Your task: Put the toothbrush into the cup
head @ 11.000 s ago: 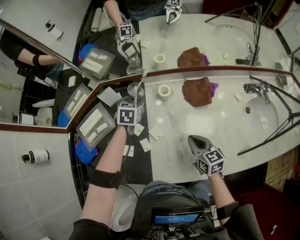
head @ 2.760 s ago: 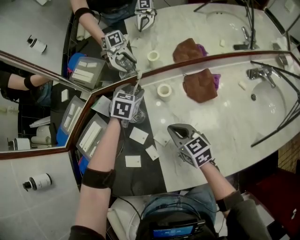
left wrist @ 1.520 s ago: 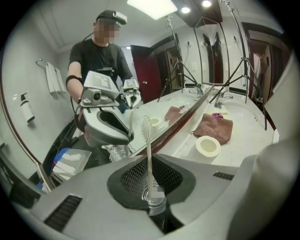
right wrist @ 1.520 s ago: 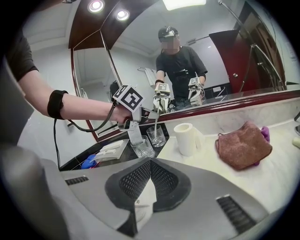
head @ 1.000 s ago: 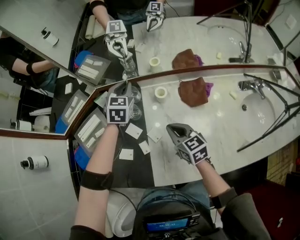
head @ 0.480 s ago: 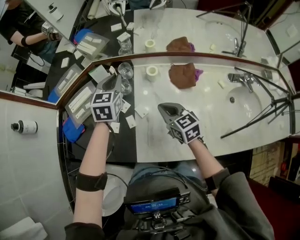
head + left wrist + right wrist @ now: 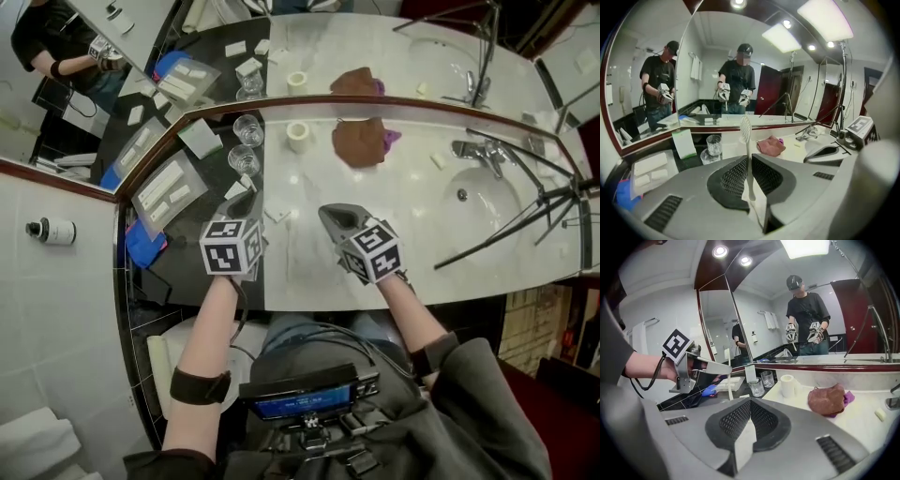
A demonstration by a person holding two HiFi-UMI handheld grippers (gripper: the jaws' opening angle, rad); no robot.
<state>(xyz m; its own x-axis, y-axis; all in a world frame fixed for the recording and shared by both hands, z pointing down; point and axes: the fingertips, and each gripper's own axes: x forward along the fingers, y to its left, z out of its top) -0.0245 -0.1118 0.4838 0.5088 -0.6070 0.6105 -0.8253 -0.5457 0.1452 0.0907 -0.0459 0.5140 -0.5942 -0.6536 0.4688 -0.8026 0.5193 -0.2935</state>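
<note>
Nearest, the left gripper (image 7: 749, 164) is clenched on the toothbrush (image 7: 746, 140), gripping the handle low so that the brush stands upright with its bristle head above the jaws. Just to the right, over the white counter (image 7: 300, 277), the right gripper (image 7: 750, 404) has its jaws pressed together on nothing. Farther off, two glass cups (image 7: 244, 159) stand on the dark strip of counter near the mirror (image 7: 94, 84), well apart from the brush. Assessment: the carry is in hand and the insertion is not yet done. The next move calls for bringing the brush over one cup's mouth, tipping it so that one end clears the rim, lowering it and then releasing.
</note>
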